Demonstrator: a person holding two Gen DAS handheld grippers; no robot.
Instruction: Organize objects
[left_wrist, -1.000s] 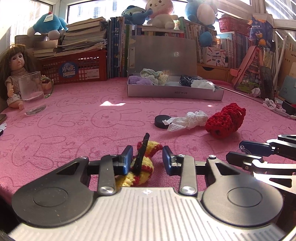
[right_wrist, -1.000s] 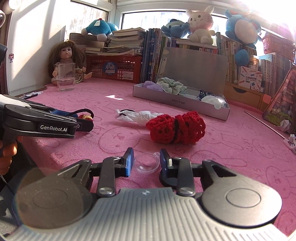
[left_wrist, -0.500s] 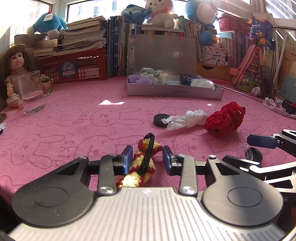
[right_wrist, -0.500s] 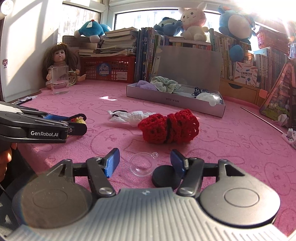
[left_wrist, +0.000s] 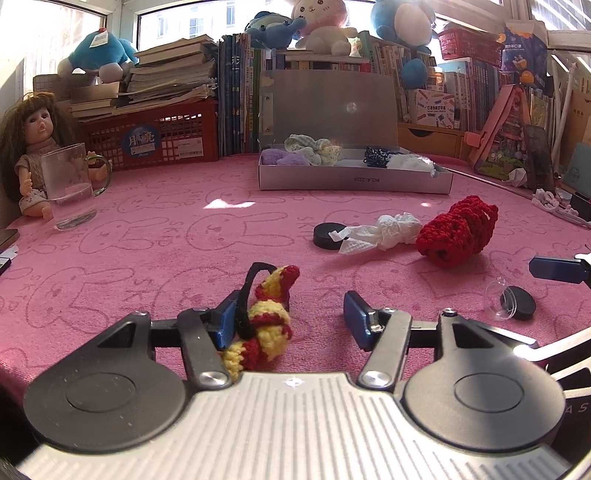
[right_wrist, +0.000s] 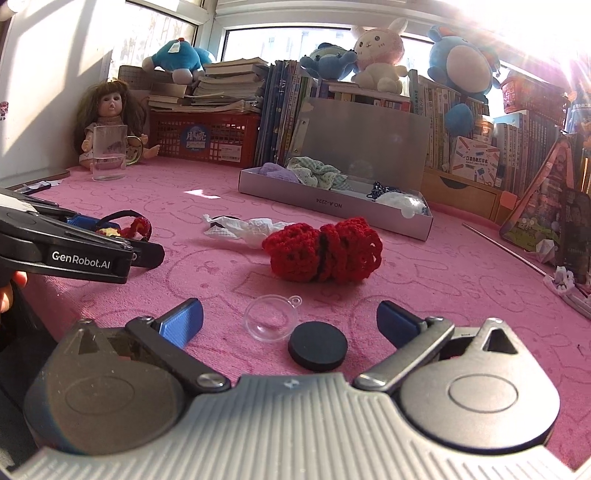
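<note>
Pink rabbit-print tabletop (left_wrist: 147, 229), books and plush toys along the far edge. Open grey box (left_wrist: 354, 179) far centre, scrunchies inside. Left hand-held gripper (left_wrist: 290, 321) jaws just opening, now part-way apart; yellow-red crochet scrunchie (left_wrist: 267, 325) lies between them, against the left pad, right pad clear of it. Right hand-held gripper (right_wrist: 290, 323) jaws just opening, now wide; clear plastic dome (right_wrist: 271, 321) and black disc (right_wrist: 317, 350) lie loose between them, touching each other. Red crochet scrunchie (right_wrist: 323, 254) and crumpled tissue (right_wrist: 245, 229) beyond. Glass mug (left_wrist: 70, 184) far left.
</note>
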